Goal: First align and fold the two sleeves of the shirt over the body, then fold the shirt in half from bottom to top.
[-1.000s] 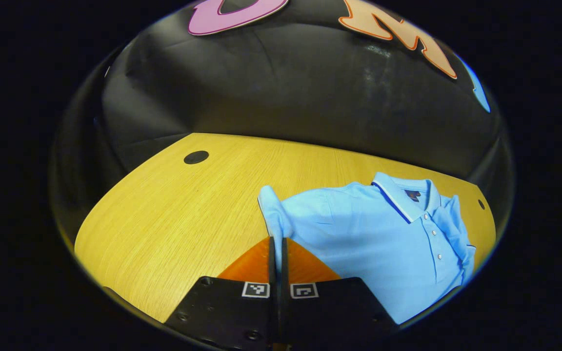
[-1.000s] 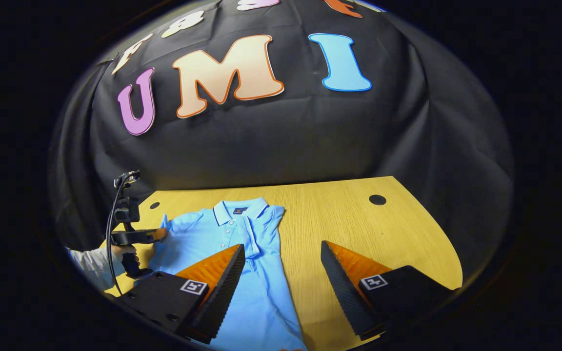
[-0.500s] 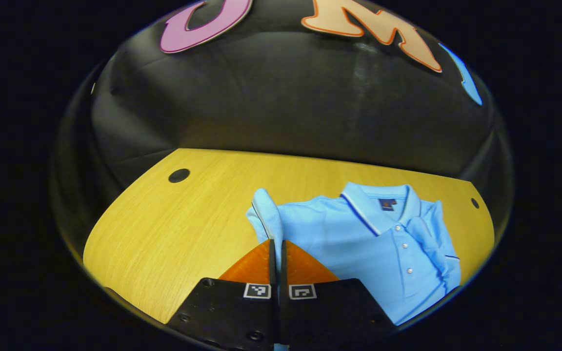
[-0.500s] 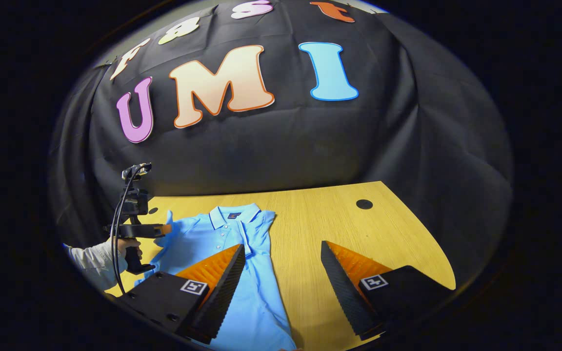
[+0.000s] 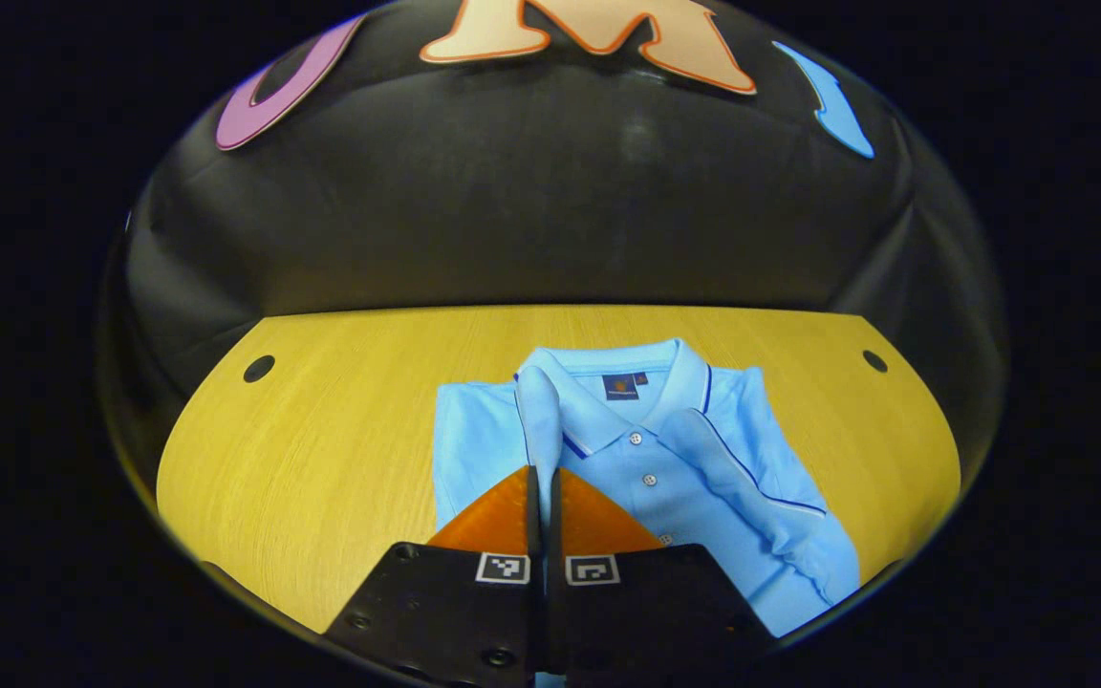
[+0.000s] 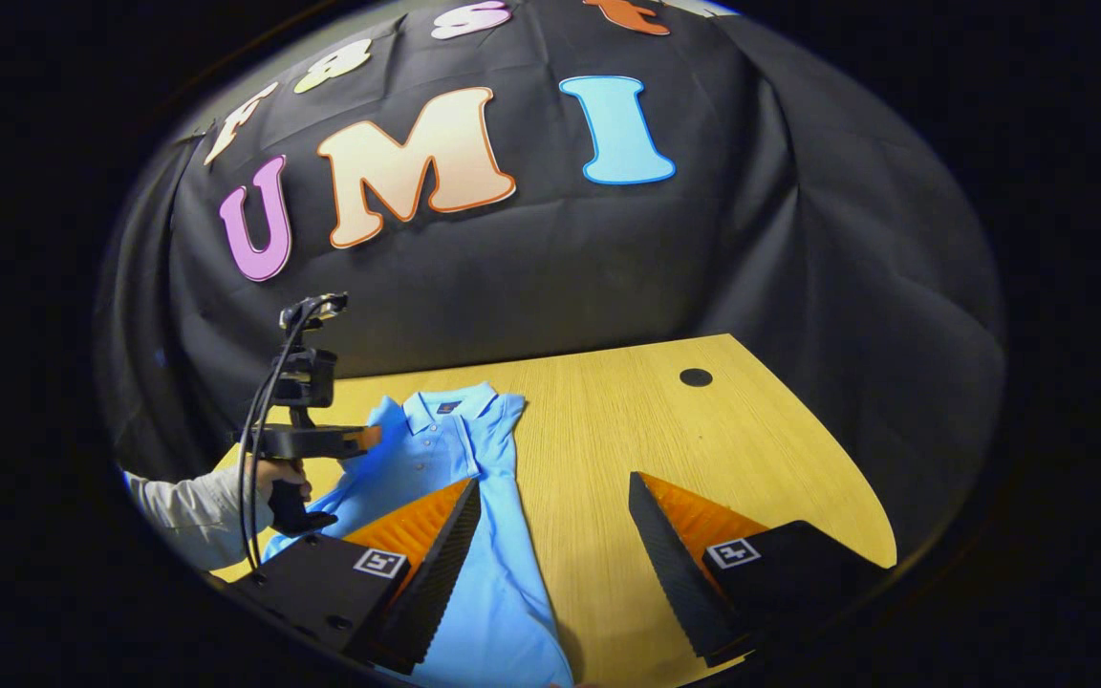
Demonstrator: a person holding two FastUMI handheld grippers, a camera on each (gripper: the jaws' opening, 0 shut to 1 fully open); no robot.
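Note:
A light blue polo shirt (image 5: 665,478) lies face up on the wooden table (image 5: 321,449), collar toward the wall. One sleeve (image 5: 751,487) lies folded across the chest. My left gripper (image 5: 543,473) is shut on the other sleeve (image 5: 539,420), which it holds lifted above the shirt's body. In the right gripper view the shirt (image 6: 445,449) lies at the left, and the left gripper (image 6: 369,438) hangs over it in a gloved hand (image 6: 288,497). My right gripper (image 6: 555,502) stands open above the table, to the right of the shirt, with nothing between its fingers.
The table (image 6: 703,449) has round black holes at its far corners (image 5: 258,368) (image 5: 874,360) (image 6: 695,376). Bare wood lies on both sides of the shirt. The black cloth wall stands just behind the table's far edge. A cable (image 6: 259,459) hangs from the left gripper.
My left gripper has carried the lifted sleeve inward, over the shirt's body toward the collar. The right gripper has stayed open and has hardly moved.

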